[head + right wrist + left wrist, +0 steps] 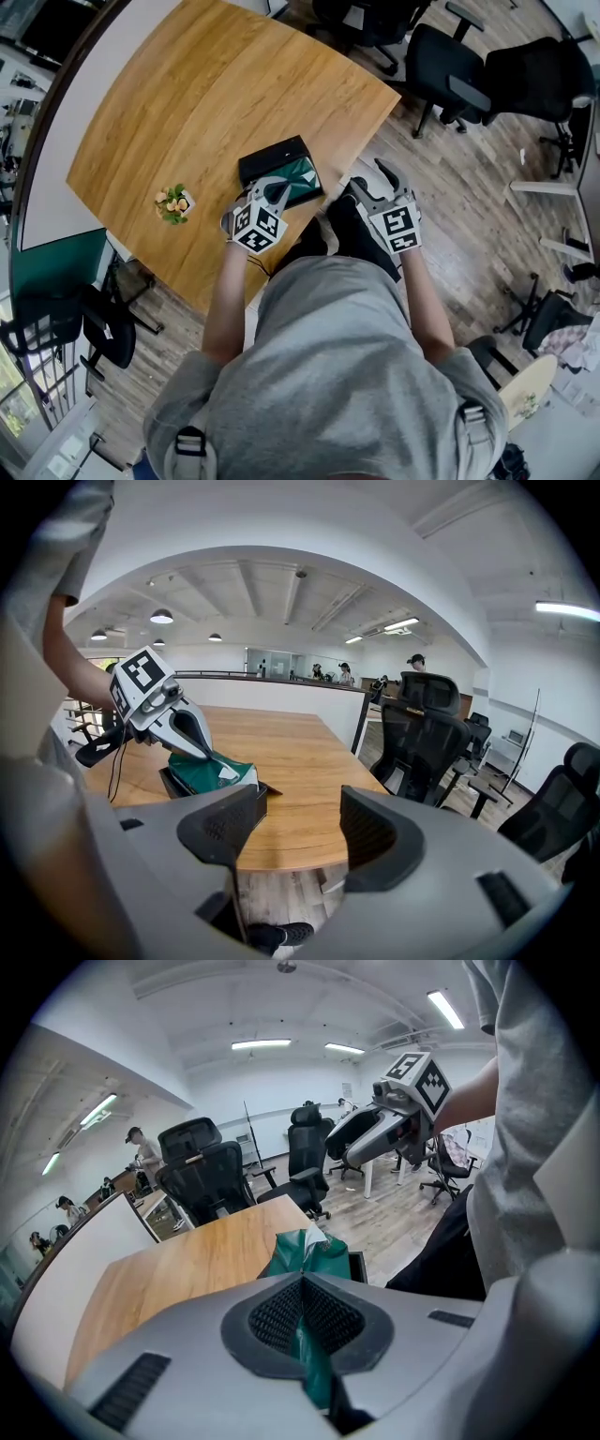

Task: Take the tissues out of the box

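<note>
A black tissue box (267,155) lies near the front right corner of the wooden table (206,94). A green tissue pack (302,176) sticks up out of it. My left gripper (278,194) is shut on the pack's top edge. In the left gripper view, the green wrapper (309,1252) runs down between the closed pads (281,1316). My right gripper (373,178) stands open beside the table's corner, over the floor, with nothing between its jaws. The right gripper view shows the left gripper (192,735) pinching the green pack (214,771) above the box (246,803).
A small potted plant (173,203) sits on the table left of the box. Black office chairs (450,75) stand on the wood floor beyond the table's right edge. A white partition (66,122) borders the table's far left side.
</note>
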Motion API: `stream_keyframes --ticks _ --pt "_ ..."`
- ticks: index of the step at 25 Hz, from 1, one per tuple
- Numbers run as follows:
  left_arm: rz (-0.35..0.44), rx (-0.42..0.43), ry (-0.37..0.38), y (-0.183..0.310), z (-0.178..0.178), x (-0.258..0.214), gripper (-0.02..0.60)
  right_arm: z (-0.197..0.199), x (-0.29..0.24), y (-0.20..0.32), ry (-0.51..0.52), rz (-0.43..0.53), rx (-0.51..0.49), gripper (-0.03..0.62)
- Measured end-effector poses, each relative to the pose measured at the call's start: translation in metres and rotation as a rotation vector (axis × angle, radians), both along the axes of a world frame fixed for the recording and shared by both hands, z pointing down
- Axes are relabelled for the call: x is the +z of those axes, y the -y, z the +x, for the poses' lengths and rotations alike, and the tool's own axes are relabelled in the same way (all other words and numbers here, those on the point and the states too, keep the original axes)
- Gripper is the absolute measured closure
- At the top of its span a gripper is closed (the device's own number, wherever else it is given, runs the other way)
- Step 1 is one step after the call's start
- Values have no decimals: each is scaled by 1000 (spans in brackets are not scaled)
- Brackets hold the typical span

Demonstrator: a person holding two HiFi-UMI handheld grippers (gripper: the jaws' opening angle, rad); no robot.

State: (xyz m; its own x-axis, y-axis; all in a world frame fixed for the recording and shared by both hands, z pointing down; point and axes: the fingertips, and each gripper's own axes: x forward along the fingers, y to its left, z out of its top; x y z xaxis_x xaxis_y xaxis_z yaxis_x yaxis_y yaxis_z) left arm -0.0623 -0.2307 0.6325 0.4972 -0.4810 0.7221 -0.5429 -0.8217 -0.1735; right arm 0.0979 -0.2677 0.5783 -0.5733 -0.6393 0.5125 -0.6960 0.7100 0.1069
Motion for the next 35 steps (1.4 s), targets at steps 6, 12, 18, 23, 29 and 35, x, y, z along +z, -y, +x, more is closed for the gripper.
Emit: stream_keyframes --ticks 6,12,18,23,29,35 --pt "42 -30 5 2 -3 -17 563 -3 -9 -1 32 24 -24 307" --pt "80 -50 -28 1 -5 -39 563 -9 -9 -2 32 28 -42 307" --pt "119 -20 -14 1 -3 -58 563 -11 -11 -3 32 33 -42 307" --pt "159 6 4 1 -1 -77 563 -8 -11 -8 30 30 -34 309" --pt "211 21 12 0 2 -102 563 -5 -16 -11 27 40 -30 309" --pt "241 65 43 -5 0 -120 563 -10 -17 -17 32 41 -22 309"
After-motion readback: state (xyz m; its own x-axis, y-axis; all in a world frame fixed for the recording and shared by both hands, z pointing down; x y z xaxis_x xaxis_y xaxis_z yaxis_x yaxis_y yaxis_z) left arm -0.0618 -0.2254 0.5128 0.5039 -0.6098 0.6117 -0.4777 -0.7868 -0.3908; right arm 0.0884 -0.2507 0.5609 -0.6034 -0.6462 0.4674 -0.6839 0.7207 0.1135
